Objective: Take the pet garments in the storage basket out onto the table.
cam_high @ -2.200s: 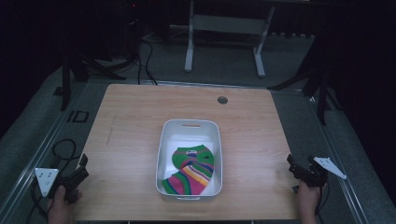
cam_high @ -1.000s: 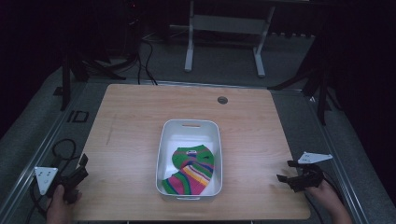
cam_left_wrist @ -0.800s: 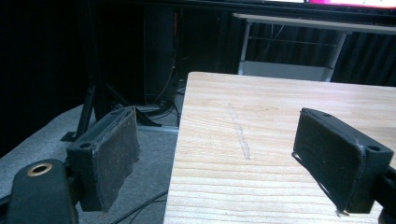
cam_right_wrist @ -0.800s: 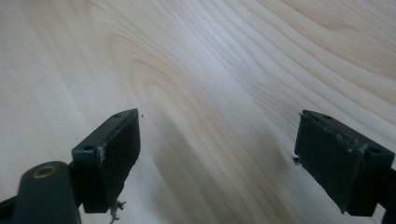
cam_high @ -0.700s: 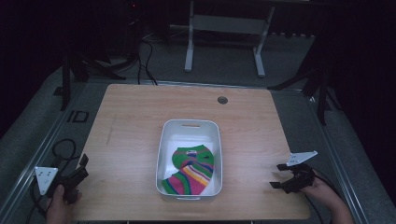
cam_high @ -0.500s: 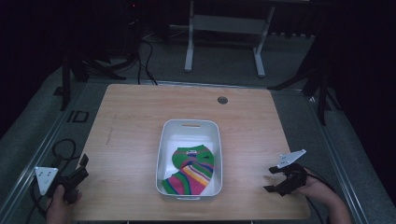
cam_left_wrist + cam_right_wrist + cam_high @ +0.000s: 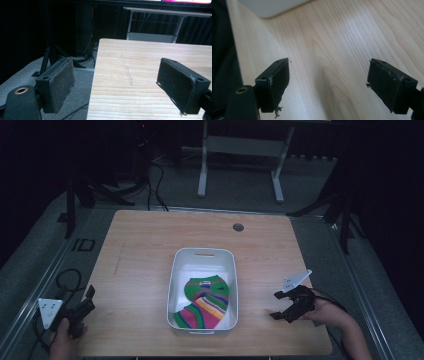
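While the wooden worktop [image 7: 140,250] carries a white bin [image 7: 202,291] at its middle, a striped sock [image 7: 202,303] lies folded inside it. Since earlier, the right gripper [image 7: 282,306] has moved in over the worktop toward the bin, fingers spread wide. The left gripper [image 7: 85,301] stays at the corner, fingers apart.

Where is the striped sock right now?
In the high view, the striped sock lies in the near half of the white bin at the table's centre.

Bare table [image 7: 135,250] lies open all around the white bin [image 7: 176,285], the only obstacle.
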The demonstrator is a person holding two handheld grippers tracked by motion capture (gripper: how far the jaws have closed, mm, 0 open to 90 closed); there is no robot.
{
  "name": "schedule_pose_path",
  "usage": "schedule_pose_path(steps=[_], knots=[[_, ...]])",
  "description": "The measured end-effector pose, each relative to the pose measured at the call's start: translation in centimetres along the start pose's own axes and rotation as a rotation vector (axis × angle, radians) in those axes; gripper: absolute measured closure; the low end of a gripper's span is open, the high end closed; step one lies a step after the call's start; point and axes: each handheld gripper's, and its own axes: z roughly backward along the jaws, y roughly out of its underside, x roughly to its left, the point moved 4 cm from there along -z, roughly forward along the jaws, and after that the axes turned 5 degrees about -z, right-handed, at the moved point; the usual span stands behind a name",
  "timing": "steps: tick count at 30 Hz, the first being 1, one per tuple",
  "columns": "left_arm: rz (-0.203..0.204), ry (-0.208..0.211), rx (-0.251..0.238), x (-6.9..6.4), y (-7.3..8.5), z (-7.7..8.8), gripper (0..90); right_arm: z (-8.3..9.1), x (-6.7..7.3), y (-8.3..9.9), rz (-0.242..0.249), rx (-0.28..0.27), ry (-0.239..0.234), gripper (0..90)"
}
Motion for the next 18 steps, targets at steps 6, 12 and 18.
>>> schedule_pose_path(steps=[6,12,18], knots=[[-0.001,0.001,0.000,0.0,0.0,0.0,14.8,0.7,0.5,-2.6,0.045,0.004,-0.003,17.7],[-0.002,0.003,-0.001,0.0,0.0,0.0,14.8,1.9,1.1,-5.4,0.094,-0.012,-0.003,17.3],[-0.002,0.003,-0.001,0.0,0.0,0.0,14.8,2.3,1.8,-8.1,0.142,-0.012,-0.003,16.9]])
